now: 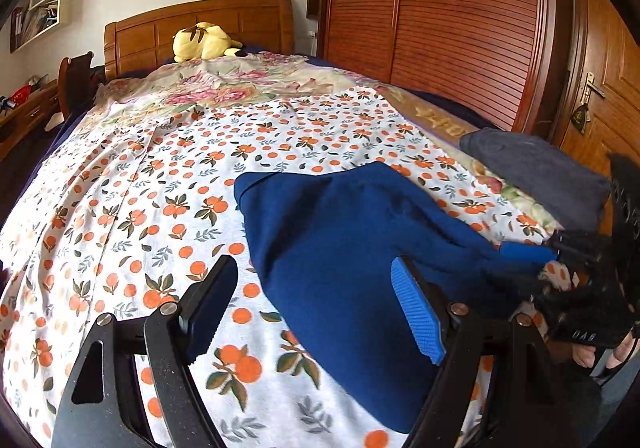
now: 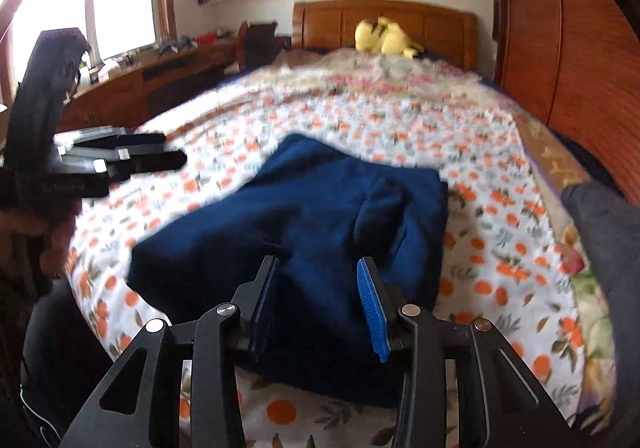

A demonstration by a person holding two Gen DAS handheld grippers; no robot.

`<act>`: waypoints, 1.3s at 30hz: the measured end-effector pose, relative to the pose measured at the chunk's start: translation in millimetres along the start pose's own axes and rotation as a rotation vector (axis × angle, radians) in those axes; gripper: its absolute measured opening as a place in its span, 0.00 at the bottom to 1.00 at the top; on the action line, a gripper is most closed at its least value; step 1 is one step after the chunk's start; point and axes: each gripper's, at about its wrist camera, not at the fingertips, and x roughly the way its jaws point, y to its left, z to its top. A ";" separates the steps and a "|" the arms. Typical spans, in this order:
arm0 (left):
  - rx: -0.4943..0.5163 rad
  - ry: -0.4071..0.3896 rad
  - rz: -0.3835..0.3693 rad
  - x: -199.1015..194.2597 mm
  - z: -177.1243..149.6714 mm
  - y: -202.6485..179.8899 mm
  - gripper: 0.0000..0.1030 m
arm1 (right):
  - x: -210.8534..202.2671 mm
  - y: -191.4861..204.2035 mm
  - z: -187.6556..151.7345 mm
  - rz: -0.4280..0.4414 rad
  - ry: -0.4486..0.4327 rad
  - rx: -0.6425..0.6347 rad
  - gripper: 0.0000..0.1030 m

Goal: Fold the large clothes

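A folded navy garment (image 1: pixel 340 240) (image 2: pixel 304 216) lies on the bed's orange-print sheet (image 1: pixel 160 176). My left gripper (image 1: pixel 316 308) stands wide open low over the sheet. Its left finger is over bare sheet and its blue-padded right finger is over the garment's near left part; nothing is pinched. The right wrist view shows it off to the garment's left (image 2: pixel 168 150). My right gripper (image 2: pixel 320 304) (image 1: pixel 524 268) is at the garment's near right edge. Its jaws stand apart with navy fabric in the gap, and the pads do not visibly press on it.
A dark grey folded garment (image 1: pixel 536 172) sits at the bed's right edge. A yellow plush toy (image 1: pixel 204 42) lies by the wooden headboard (image 1: pixel 200 24), with a floral blanket (image 1: pixel 224 84) below it. A wardrobe (image 1: pixel 440 20) and door (image 1: pixel 600 88) stand right, a desk (image 2: pixel 160 72) left.
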 end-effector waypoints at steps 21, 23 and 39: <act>0.030 0.052 0.009 89.4 28.7 38.3 0.77 | -12.0 -25.0 -21.4 -0.140 0.007 0.119 0.45; 0.020 0.061 0.005 99.0 30.3 42.5 0.77 | -9.1 -21.7 -26.4 -0.162 0.014 0.148 0.59; 0.003 0.161 0.003 176.9 40.2 59.1 0.72 | 21.7 -43.6 -42.2 -0.007 0.087 0.328 0.77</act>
